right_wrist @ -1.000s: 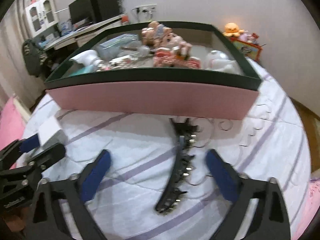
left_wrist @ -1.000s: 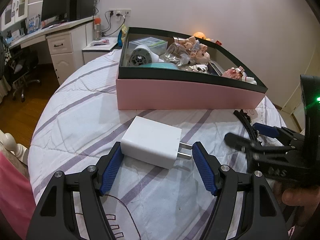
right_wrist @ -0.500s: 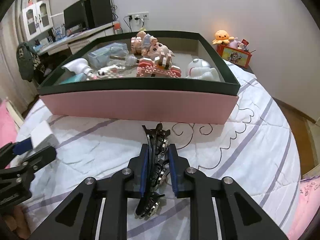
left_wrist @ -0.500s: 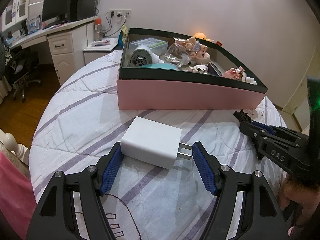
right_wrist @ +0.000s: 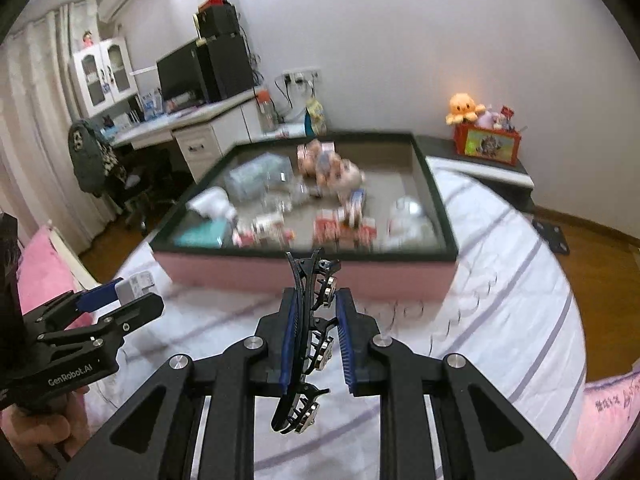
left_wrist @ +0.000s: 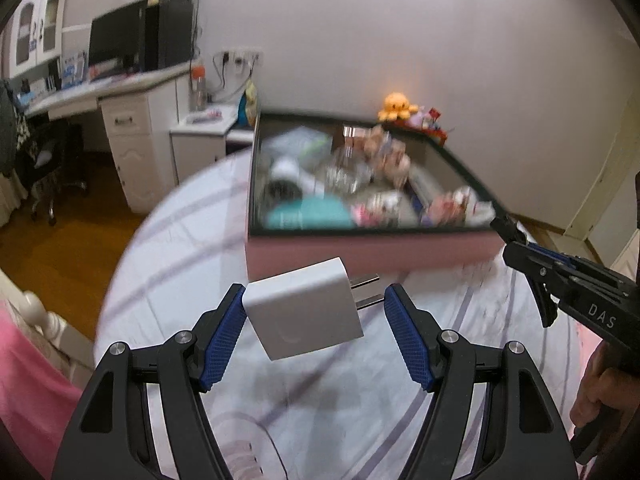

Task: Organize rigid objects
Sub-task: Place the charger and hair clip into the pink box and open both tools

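Note:
A white plug charger (left_wrist: 304,312) hangs tilted above the striped bedspread, and my left gripper (left_wrist: 316,294) is shut on it, one pad on its body and the other at its prongs. In the right wrist view my right gripper (right_wrist: 317,298) is shut on a black toothed hair clip (right_wrist: 306,320), held off the bed with its ends sticking out above and below the pads. The pink box with a dark rim (left_wrist: 360,254) lies just beyond both, filled with several small toys and bottles. The right gripper (left_wrist: 508,232) shows at the right edge of the left wrist view.
The pink box (right_wrist: 280,276) takes up the middle of the bed. A white desk with a monitor (left_wrist: 120,44) and a nightstand (left_wrist: 200,132) stand behind at the left. An orange plush (right_wrist: 462,108) sits on a shelf at the right. A pink pillow (left_wrist: 24,380) lies at the left.
The right gripper closed on the hair clip and lifted it off the bed. The left gripper rose with the charger, which now hangs tilted. The box looks lower and farther in both views.

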The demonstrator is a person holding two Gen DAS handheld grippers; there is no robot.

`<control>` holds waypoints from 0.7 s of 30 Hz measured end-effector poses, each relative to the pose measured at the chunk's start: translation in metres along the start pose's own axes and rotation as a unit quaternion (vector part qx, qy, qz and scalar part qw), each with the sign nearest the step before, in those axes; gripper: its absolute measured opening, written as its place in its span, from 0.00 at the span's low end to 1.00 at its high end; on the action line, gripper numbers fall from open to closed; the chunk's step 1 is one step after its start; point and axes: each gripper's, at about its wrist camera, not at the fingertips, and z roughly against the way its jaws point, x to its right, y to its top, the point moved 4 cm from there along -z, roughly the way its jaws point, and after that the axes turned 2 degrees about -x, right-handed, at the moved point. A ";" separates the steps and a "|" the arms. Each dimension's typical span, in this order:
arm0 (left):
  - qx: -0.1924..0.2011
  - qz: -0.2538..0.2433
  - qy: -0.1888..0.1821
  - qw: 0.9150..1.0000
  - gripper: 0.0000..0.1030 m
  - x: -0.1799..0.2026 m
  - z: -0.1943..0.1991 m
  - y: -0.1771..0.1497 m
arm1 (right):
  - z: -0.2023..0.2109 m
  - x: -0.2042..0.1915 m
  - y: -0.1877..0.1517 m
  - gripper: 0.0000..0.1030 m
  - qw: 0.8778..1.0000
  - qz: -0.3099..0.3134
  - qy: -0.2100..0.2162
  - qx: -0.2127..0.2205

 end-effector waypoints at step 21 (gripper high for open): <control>0.036 -0.015 0.017 0.999 0.69 0.022 -0.064 0.117 | -0.064 0.034 0.094 0.19 0.999 -0.017 -0.022 0.021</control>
